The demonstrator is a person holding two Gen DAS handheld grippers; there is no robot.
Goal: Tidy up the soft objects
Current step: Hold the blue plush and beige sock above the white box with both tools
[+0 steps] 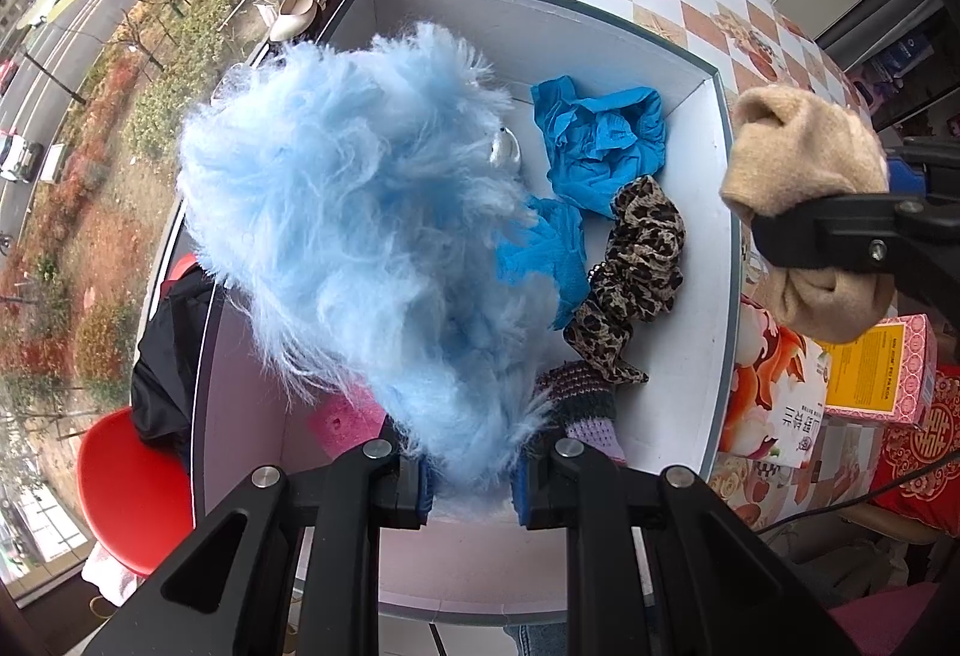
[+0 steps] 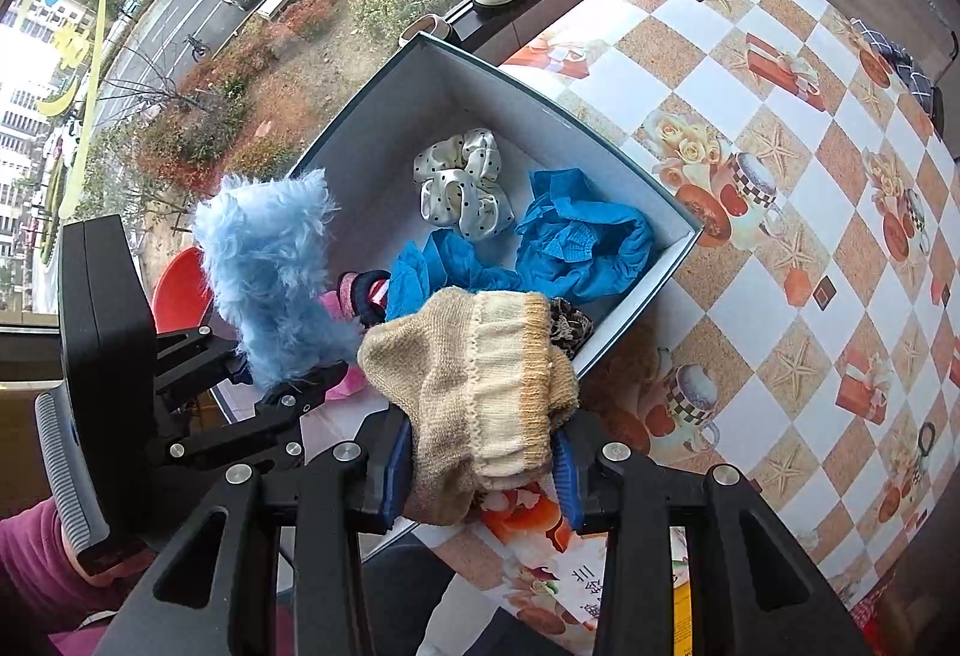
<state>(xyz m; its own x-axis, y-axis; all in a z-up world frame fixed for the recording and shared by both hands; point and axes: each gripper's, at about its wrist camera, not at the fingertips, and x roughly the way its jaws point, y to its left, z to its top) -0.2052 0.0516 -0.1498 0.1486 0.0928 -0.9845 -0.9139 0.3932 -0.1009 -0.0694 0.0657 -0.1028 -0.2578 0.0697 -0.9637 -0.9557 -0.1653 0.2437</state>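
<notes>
Over an open white-lined cardboard box (image 1: 690, 74) on a bench covered in a checkered patterned cloth (image 2: 780, 176), the left gripper (image 1: 471, 488) is clamped on a fluffy light-blue fur piece (image 1: 360, 212). The right gripper (image 2: 480, 470) pinches a beige knitted sock (image 2: 480, 386) at the box's near edge. Inside the box lie crumpled blue fabric (image 2: 576, 242), a leopard-print scrunchie (image 1: 636, 266) and a white polka-dot scrunchie (image 2: 465, 185).

Both wrist cameras look steeply down, close over the open box (image 1: 714, 260) on the checked tablecloth (image 2: 780, 212); each view catches the other gripper, and apparently the same window.
</notes>
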